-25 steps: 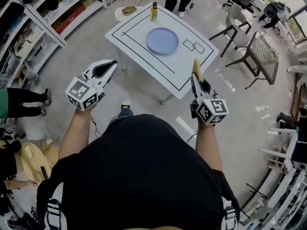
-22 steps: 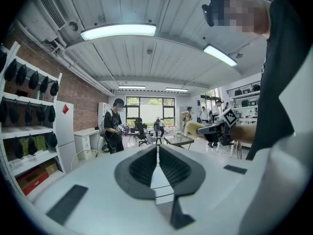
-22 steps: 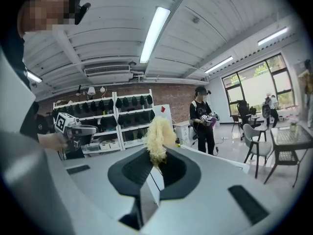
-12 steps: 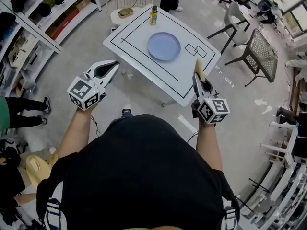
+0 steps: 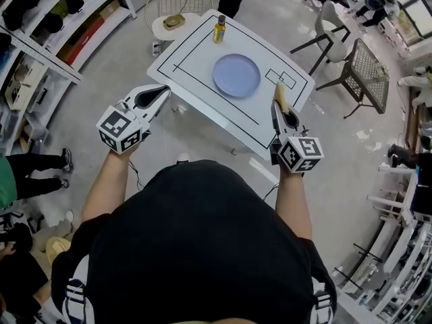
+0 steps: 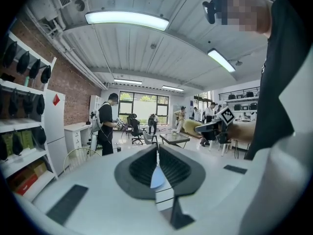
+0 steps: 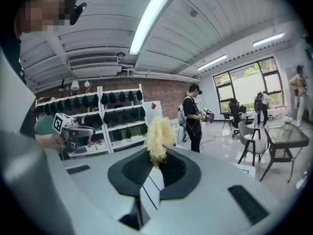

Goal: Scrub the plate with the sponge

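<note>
Yellow sponge stands pinched upright in the right gripper in the head view, while the left gripper hangs with its jaws drawn together on nothing. Both grippers are held short of the white table, where the pale blue plate lies near the middle. A small bottle stands at the table's far edge. Shelving lines the left of the room and chairs stand to the right.

The left gripper view shows its jaws all but touching, with a pale blue sliver of the plate in the slit and a standing person beyond.

The right gripper view shows the sponge clamped between that gripper's jaws, with the shelving of dark goods behind it.
</note>
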{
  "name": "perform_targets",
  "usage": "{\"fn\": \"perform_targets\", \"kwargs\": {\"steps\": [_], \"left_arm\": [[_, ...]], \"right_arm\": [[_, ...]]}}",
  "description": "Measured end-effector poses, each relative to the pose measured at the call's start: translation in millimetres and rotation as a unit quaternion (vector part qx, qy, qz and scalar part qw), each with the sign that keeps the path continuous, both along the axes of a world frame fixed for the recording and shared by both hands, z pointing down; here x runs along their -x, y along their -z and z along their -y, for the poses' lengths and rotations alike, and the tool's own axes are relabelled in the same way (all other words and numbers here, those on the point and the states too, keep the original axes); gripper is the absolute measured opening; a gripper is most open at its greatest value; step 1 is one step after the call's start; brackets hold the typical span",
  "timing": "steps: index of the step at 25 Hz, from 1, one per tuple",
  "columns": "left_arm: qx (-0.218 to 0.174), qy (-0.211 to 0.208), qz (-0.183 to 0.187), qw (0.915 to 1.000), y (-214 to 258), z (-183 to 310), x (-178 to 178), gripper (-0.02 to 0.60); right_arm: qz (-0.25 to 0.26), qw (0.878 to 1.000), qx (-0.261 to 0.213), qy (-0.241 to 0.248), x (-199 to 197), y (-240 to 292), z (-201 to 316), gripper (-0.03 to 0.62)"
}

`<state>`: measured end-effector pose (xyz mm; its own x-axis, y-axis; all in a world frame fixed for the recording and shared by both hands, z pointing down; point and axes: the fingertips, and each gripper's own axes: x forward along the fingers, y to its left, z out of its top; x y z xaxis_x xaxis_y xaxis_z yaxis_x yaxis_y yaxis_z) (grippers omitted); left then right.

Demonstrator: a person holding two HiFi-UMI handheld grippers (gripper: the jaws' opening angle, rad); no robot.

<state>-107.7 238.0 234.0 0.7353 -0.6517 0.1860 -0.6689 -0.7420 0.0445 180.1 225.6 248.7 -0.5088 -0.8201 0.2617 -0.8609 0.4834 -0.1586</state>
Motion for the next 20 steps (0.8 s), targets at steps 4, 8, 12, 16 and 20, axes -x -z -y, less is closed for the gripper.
{"fn": "perform_targets", "kwargs": {"steps": [4,8,12,16,20], "left_arm": [[0.005,-0.014,-0.002,0.9999,-4.0,18.0,15.4,0.021],[0.013,-0.025,-0.006,0.9996,-9.9,32.6,33.9,0.021],[0.019,-0.031,-0.011,0.9993,-15.1,45.2,53.0,0.021],[0.016,-0.026,-0.014,0.9994,-16.8,58.9,75.4,0.021],[0.020,-0.023,-0.017,0.9994,-20.2,66.8,95.7,0.021]], "right_arm": [[-0.004,1.000,0.004,-0.010,18.2,-1.1,12.7,0.028],[-0.007,1.000,0.008,-0.021,37.8,-1.7,24.3,0.028],[-0.014,0.999,0.013,-0.030,54.3,-3.0,32.1,0.028],[-0.021,0.999,0.021,-0.039,67.5,-8.9,37.7,0.028],[-0.025,0.998,0.030,-0.046,78.4,-18.6,40.9,0.028]]}}
